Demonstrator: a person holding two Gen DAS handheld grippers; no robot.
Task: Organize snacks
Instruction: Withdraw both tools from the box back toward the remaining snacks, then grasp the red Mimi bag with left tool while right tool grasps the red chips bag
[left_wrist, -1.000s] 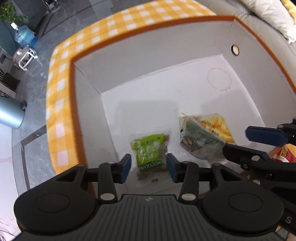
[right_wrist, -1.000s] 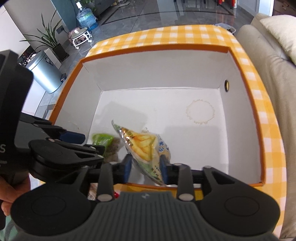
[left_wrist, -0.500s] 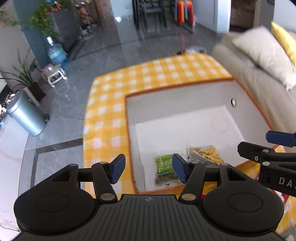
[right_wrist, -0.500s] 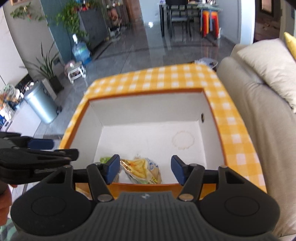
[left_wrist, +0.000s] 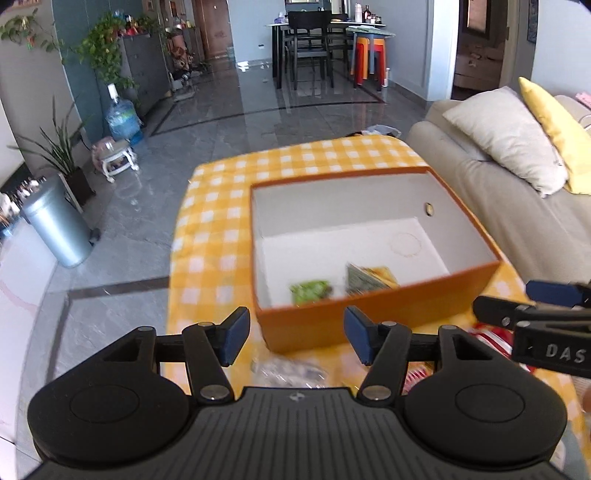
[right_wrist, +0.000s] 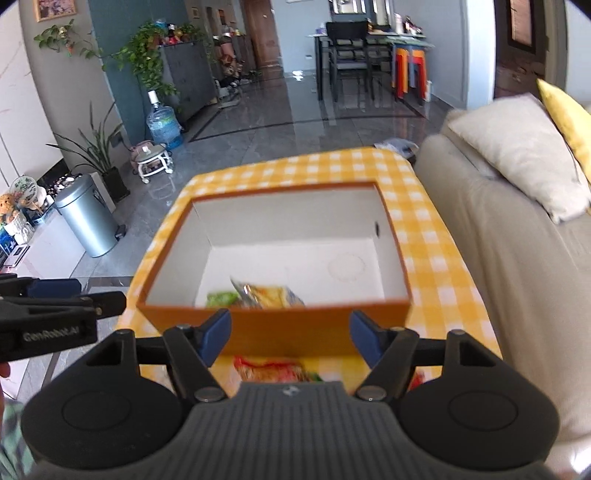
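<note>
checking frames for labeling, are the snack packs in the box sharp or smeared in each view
Left wrist view: green snack pack and yellow chip bag in the orange box are motion-smeared, print unreadable. Right wrist view: both packs equally smeared; the room behind stays sharper.

Box (right_wrist: 280, 325) far half bare, open-topped

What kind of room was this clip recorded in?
Most likely a home's open living and dining room: a beige sofa with cushions beside the checked-cloth table, a dining table with chairs behind, and houseplants along the wall.
</note>
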